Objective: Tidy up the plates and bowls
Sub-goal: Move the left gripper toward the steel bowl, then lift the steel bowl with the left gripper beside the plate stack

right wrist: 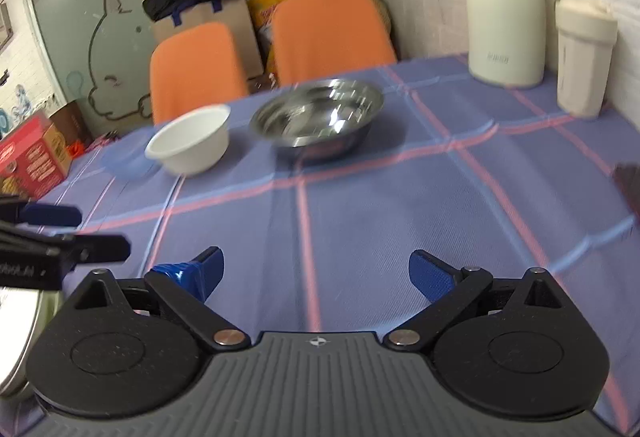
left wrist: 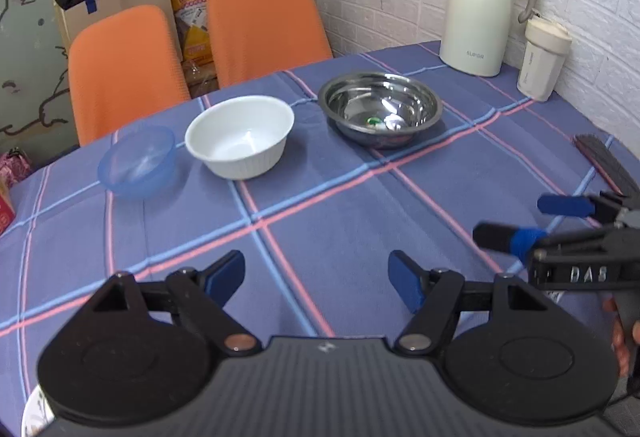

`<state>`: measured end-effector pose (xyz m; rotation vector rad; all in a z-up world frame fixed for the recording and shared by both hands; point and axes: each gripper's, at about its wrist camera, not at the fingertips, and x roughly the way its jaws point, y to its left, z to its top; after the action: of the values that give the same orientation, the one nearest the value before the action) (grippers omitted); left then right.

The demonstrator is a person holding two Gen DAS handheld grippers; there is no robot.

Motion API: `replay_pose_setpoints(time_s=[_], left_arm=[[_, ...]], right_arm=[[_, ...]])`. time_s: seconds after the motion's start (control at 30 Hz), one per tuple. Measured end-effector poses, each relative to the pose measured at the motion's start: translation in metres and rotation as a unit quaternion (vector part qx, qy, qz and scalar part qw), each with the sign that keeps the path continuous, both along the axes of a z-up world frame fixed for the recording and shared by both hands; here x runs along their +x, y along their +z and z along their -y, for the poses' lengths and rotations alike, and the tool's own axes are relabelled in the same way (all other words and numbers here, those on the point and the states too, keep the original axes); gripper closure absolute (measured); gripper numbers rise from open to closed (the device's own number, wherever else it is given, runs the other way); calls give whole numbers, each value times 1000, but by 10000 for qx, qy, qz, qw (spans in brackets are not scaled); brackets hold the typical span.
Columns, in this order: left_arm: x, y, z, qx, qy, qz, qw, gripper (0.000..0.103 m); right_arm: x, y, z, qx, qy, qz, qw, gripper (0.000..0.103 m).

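We see a shiny metal bowl (left wrist: pixel 380 109) at 12 o'clock, bright like a mirror. At 11 o'clock a smooth white bowl (left wrist: pixel 240 137) has a ribbed outside. At 10 o'clock sits a see-through blue plastic bowl (left wrist: pixel 138 161). They sit on a soft matt checked cloth (left wrist: pixel 320 205). At 1 o'clock we see a smooth, glossy cream jug (left wrist: pixel 480 13).

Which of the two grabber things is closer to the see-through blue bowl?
Left. The left hand-held gripper faces the blue bowl on its left; the right hand-held gripper sits further right, with the white bowl nearer it.
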<state>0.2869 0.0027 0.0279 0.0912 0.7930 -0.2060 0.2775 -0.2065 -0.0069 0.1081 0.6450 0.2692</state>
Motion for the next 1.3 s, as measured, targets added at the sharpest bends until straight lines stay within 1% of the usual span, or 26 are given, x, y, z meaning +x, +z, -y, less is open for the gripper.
replay_pose_setpoints(time_s=[0.1, 0.17, 0.23, 0.3, 0.37, 0.47, 0.57, 0.7, 0.77, 0.97, 1.03, 1.17, 1.2, 1.27, 1.3], left_arm=[[38, 15, 1, -310, -5, 77, 9995, 32], [71, 24, 4, -401, 10, 195, 9990, 32], [108, 28, 9, -549, -117, 167, 9983, 32], [141, 23, 13, -740, -100, 0, 9972, 32], [173, 13, 21, -835, -142, -214, 9962, 32], [213, -4, 33, -821, -168, -487, 9953, 32], [242, -22, 39, -809, -62, -712, 9942, 32], [259, -39, 42, -897, -1, -822, 9926, 33], [261, -42, 44, -962, -99, -840, 9918, 34], [253, -45, 52, -757, -207, -692, 9945, 35], [252, -45, 53, -733, -219, -691, 9947, 35], [252, -49, 60, -611, -242, -688, 9955, 48], [253, -50, 63, -613, -261, -733, 9951, 55], [253, -54, 64, -674, -286, -840, 9938, 56], [251, -54, 65, -635, -322, -822, 9941, 57]], right_arm=[[32, 10, 5, -144, -174, 191, 9996, 16], [54, 13, 7, -172, -242, 221, 9993, 16], [78, 13, 8, -241, -280, 197, 9991, 16], [99, 9, 7, -319, -303, 119, 9990, 16], [118, 4, 7, -340, -307, 6, 9990, 16], [145, -4, 2, -392, -312, -210, 9985, 16], [161, -12, 0, -432, -338, -355, 9979, 16], [169, -20, -6, -536, -190, -424, 9975, 17], [170, -23, -8, -594, -99, -416, 9973, 17], [165, -27, -14, -835, 114, -237, 9962, 17], [163, -26, -13, -818, 130, -196, 9964, 17], [164, -24, -17, -677, 175, -239, 9973, 17], [165, -23, -19, -601, 205, -262, 9976, 17], [165, -23, -22, -386, 311, -378, 9981, 17], [164, -22, -23, -259, 366, -425, 9981, 17]])
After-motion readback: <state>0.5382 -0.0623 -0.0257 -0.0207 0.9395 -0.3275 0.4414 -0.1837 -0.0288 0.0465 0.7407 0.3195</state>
